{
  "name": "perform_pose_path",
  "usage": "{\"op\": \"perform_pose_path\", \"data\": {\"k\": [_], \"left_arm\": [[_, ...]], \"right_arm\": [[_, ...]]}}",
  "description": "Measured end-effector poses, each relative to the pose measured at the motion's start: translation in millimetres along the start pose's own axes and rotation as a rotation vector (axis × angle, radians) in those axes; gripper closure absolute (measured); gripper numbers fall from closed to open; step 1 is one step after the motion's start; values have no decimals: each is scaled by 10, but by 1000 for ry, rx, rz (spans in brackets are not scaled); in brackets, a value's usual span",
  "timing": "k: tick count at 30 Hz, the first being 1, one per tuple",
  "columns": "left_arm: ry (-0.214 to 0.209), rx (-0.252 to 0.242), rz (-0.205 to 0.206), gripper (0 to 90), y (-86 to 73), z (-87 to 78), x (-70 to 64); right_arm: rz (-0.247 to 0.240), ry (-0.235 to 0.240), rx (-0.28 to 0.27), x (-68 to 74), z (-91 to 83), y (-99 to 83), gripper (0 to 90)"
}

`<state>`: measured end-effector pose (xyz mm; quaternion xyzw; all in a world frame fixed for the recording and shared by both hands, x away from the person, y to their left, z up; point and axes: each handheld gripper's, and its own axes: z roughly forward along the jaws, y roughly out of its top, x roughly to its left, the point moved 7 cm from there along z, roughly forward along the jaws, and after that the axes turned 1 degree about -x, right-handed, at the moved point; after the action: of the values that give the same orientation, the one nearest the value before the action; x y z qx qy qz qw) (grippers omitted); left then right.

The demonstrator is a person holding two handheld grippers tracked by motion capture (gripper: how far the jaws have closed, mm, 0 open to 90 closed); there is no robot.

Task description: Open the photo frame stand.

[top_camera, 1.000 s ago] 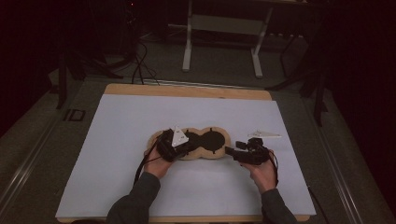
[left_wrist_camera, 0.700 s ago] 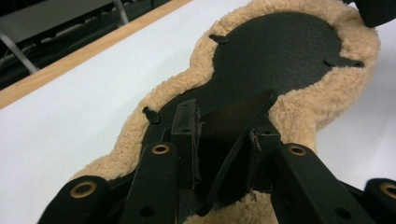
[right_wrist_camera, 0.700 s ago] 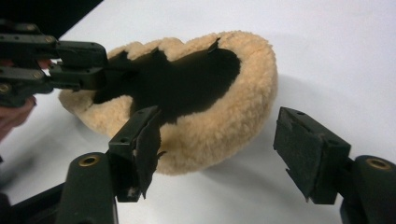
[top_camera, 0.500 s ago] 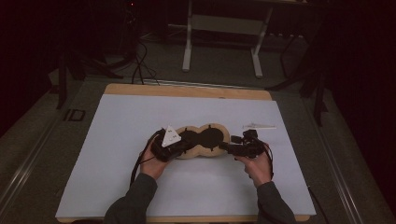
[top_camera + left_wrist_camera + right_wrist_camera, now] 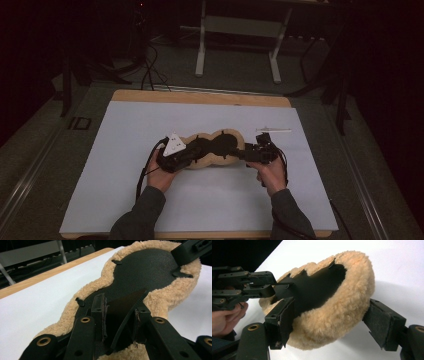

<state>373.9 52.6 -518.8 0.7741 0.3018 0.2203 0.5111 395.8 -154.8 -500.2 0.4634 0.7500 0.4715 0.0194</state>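
Note:
A peanut-shaped pad [image 5: 216,146] of tan fleece with a black leather middle lies on the white sheet. My left gripper [image 5: 196,151] is over its left lobe. In the left gripper view, that gripper [image 5: 120,313] is shut on a thin black flap [image 5: 125,302] raised from the leather. My right gripper [image 5: 243,153] is at the pad's right end. In the right gripper view it [image 5: 332,322] stands open astride the curled-up fleece rim [image 5: 342,302]: one jaw lies against the black inside, the other just outside the fleece. The left gripper [image 5: 252,286] shows beyond.
A thin white stick-like object [image 5: 273,130] lies on the white sheet [image 5: 125,150] just behind my right gripper. The sheet covers a wooden table [image 5: 200,97]. A metal stand [image 5: 237,30] and cables stand on the dark floor beyond the far edge.
The right gripper has moved left from beside the pad onto its right end, which now curls up between the jaws. The left gripper has shifted slightly along the left lobe.

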Motion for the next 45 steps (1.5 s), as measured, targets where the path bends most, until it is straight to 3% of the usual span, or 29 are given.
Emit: {"op": "perform_pose_path", "data": {"k": [2, 6, 14, 17, 25, 32, 39, 45], "left_arm": [[-3, -2, -3, 700, -4, -11, 2], [-12, -7, 0, 696, -10, -35, 1], [-50, -17, -43, 659, -15, -96, 10], [-64, -4, -65, 630, -24, -104, 13], [-67, 40, -71, 508, -79, -166, 5], [-60, 58, -63, 457, -132, -244, -20], [-113, 86, -96, 434, -263, -354, -16], [-141, 134, -84, 453, -368, -472, -10]], "right_arm": [[20, 26, 15, 19, 34, 1, 262], [34, 26, 26, 52, 81, 7, 280], [94, 94, 48, 96, 78, 20, 347], [97, 93, 54, 104, 73, 22, 363], [78, 92, 40, 125, 59, 30, 434], [56, 90, 50, 147, 59, 16, 452], [35, 87, 49, 142, 59, 6, 488], [10, 79, 54, 147, 60, -7, 504]]}}
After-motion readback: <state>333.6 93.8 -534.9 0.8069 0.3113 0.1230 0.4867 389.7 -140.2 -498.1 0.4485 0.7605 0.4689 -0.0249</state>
